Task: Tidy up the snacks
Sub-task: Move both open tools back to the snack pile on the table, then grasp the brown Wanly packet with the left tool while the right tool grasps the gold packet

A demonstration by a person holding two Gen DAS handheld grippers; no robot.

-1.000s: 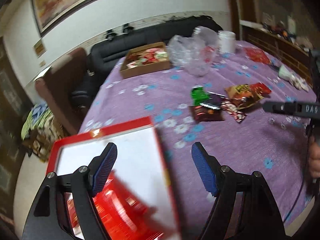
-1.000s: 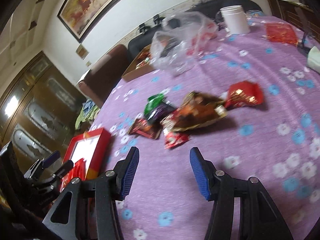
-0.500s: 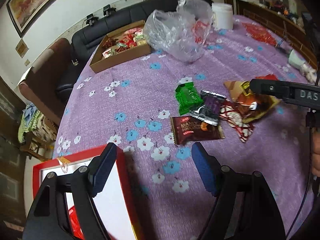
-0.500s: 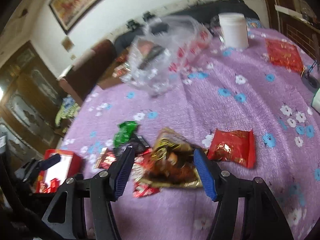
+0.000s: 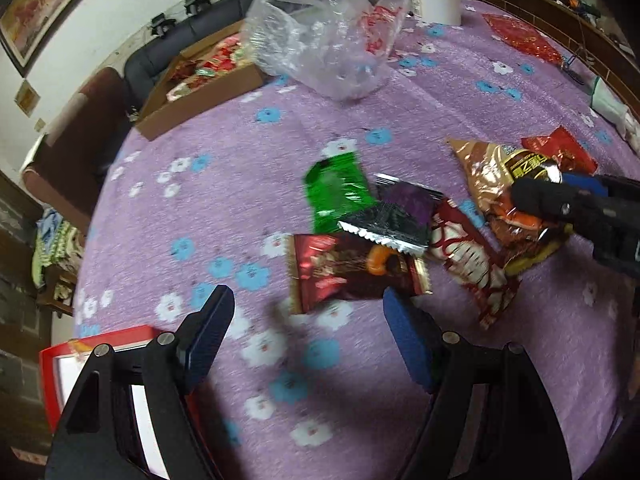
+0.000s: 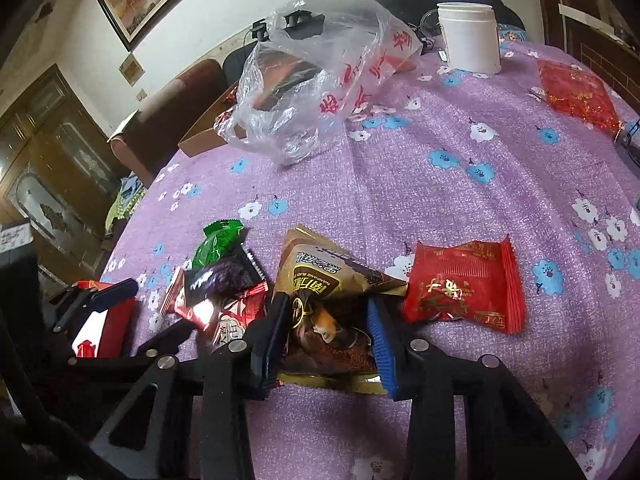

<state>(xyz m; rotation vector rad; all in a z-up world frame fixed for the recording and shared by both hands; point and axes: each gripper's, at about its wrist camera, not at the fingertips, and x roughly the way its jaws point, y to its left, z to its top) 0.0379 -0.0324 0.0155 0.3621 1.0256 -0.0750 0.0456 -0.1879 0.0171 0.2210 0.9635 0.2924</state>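
Several snack packets lie in a loose heap on the purple flowered tablecloth [image 5: 248,184]. My right gripper [image 6: 326,320] is closing on the gold snack bag [image 6: 320,268], whose crumpled lower half is pinched between the blue pads. Beside it lies a red packet [image 6: 464,284]. The left wrist view shows that gripper [image 5: 552,192] on the gold bag [image 5: 492,172]. My left gripper [image 5: 308,320] stands open just short of a dark red packet [image 5: 352,268], with nothing between its fingers. Behind that lie a green packet [image 5: 336,192], a black-purple packet [image 5: 400,216] and a red-white packet [image 5: 468,256].
A red-rimmed box [image 5: 60,360] sits at the table's near left edge. Farther back are a clear plastic bag [image 5: 328,40], a cardboard box [image 5: 200,88] of snacks, a white jar [image 6: 468,36] and a red pouch [image 6: 576,92]. Chairs stand past the far left edge.
My left gripper swung from over the red box toward the packet heap, staying open. My right gripper came down over the gold bag and its jaws narrowed onto it.
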